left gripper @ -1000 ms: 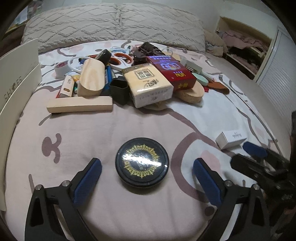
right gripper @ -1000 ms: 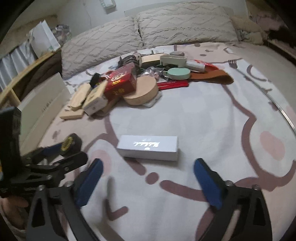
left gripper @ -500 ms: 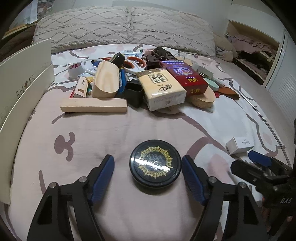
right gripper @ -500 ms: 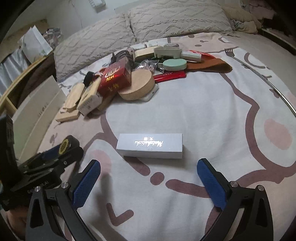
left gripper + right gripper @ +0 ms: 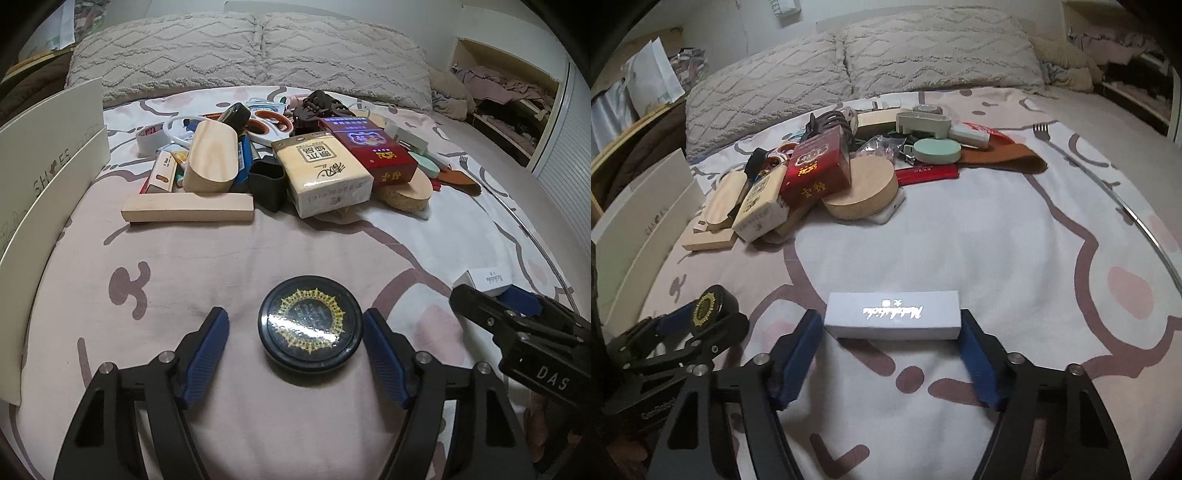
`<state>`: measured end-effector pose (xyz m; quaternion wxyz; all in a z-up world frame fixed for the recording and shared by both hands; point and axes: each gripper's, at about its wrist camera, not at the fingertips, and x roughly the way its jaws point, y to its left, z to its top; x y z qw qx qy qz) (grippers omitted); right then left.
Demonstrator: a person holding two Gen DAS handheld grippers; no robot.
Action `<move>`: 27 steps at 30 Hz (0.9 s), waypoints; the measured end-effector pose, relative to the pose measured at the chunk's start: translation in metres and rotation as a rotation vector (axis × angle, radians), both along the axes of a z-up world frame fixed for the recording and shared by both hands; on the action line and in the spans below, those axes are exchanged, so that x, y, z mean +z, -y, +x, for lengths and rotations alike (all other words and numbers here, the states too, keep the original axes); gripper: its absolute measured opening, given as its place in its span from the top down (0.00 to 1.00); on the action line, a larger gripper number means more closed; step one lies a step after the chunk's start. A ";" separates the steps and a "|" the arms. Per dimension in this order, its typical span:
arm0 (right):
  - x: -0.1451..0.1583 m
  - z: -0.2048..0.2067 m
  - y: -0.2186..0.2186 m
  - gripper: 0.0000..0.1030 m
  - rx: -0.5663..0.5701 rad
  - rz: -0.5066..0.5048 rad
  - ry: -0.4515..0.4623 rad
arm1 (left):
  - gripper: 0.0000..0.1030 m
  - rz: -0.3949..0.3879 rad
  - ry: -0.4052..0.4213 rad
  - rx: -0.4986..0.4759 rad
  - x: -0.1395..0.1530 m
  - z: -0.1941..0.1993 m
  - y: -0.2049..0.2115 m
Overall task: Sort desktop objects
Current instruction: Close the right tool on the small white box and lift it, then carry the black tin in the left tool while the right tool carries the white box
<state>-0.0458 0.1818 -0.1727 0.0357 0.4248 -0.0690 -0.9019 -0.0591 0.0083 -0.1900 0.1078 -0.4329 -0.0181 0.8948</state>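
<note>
A round black tin with a gold pattern (image 5: 310,328) lies on the bed sheet between the blue pads of my left gripper (image 5: 295,339). The right pad touches its side; a gap stays on the left. The tin also shows in the right wrist view (image 5: 713,306). A long white box with silver lettering (image 5: 893,314) lies between the pads of my right gripper (image 5: 891,339), and both pads touch its ends. Its end shows in the left wrist view (image 5: 487,280).
A pile of objects lies farther back: wooden block (image 5: 188,208), tissue pack (image 5: 325,173), red box (image 5: 369,151), round wooden disc (image 5: 862,188), scissors (image 5: 269,125), tape (image 5: 149,138). A white shoebox lid (image 5: 48,170) stands at the left. Pillows (image 5: 251,51) lie behind.
Both grippers have narrowed from wide open. The left closed in around the black tin; the right moved forward and closed onto the ends of the white box.
</note>
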 end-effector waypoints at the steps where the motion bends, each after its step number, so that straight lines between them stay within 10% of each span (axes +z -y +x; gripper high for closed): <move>1: 0.000 0.001 0.001 0.34 0.002 0.008 -0.005 | 0.28 -0.002 0.001 0.000 0.000 0.000 0.000; 27: 0.000 0.008 0.007 0.34 0.008 0.030 -0.056 | 0.52 0.047 -0.026 0.047 0.004 0.005 0.011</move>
